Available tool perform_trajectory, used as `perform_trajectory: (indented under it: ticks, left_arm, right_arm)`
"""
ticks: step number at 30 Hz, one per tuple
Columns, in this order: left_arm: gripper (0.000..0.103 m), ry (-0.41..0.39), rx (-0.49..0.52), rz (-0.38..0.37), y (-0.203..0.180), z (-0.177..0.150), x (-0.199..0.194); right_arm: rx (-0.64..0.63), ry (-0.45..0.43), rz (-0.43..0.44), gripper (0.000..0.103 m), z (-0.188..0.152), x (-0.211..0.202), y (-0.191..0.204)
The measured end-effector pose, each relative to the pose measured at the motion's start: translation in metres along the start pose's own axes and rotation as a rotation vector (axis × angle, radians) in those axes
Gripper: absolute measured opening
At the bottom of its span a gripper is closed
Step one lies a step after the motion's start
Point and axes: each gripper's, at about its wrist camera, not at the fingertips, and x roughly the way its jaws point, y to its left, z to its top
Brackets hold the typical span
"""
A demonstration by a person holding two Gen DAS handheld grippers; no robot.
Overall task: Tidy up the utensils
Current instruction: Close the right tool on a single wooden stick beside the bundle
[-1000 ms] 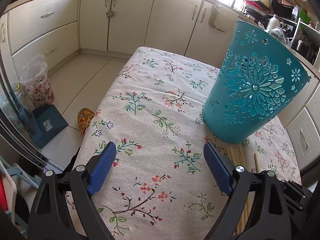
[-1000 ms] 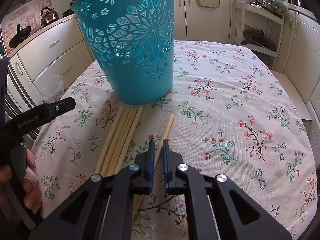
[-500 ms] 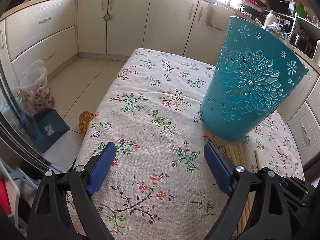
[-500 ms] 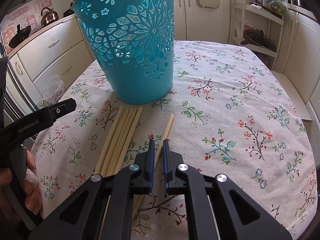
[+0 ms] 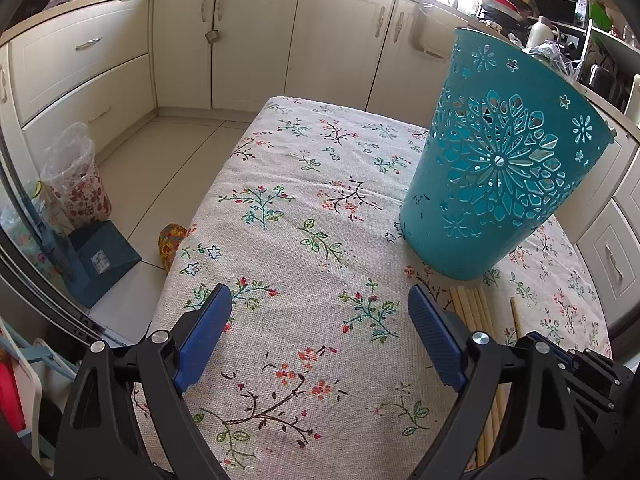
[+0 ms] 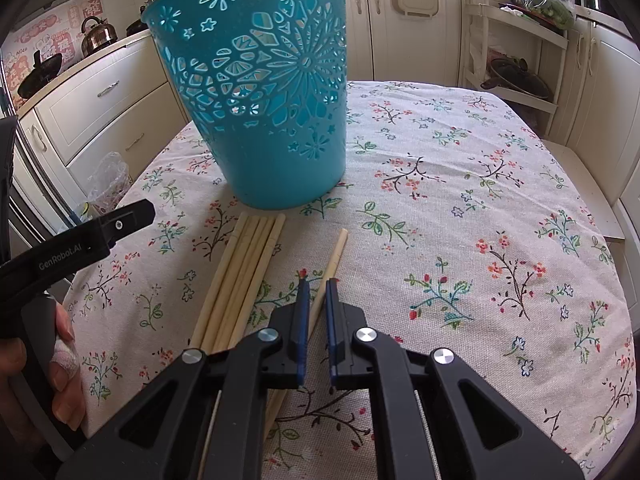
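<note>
A teal plastic basket [image 6: 264, 92] with cut-out flowers stands upright on the flowered tablecloth [image 6: 460, 200]; the left wrist view has the basket [image 5: 496, 168] at the right. A bundle of several wooden chopsticks [image 6: 244, 276] lies in front of it, and a single chopstick [image 6: 334, 252] lies just to the right. My right gripper [image 6: 316, 292] is shut low over the single chopstick, which shows through the narrow slit between the pads and runs on under the left finger. My left gripper [image 5: 320, 320] is open over bare cloth, left of the bundle [image 5: 470, 308]. A hand [image 6: 60, 364] holds it.
The table's left edge drops to a tiled floor [image 5: 168, 152] with a bag-lined bin [image 5: 76, 184] and a blue box [image 5: 100, 256]. Cream cabinets [image 5: 256, 40] surround the table. A white rack [image 6: 520, 60] with pans stands at the far right.
The left wrist view has drifted very slightly, so the basket sits a little further left in it. Both grippers keep their places and their states.
</note>
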Motion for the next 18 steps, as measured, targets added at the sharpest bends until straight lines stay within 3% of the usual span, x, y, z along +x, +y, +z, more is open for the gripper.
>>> perform_trajectory:
  ticks: [18]
  left_arm:
    - [0.086, -0.001, 0.007, 0.003, -0.0025, 0.0021, -0.0024]
  right_arm:
    - [-0.005, 0.001, -0.002, 0.010, 0.0000, 0.0001, 0.0001]
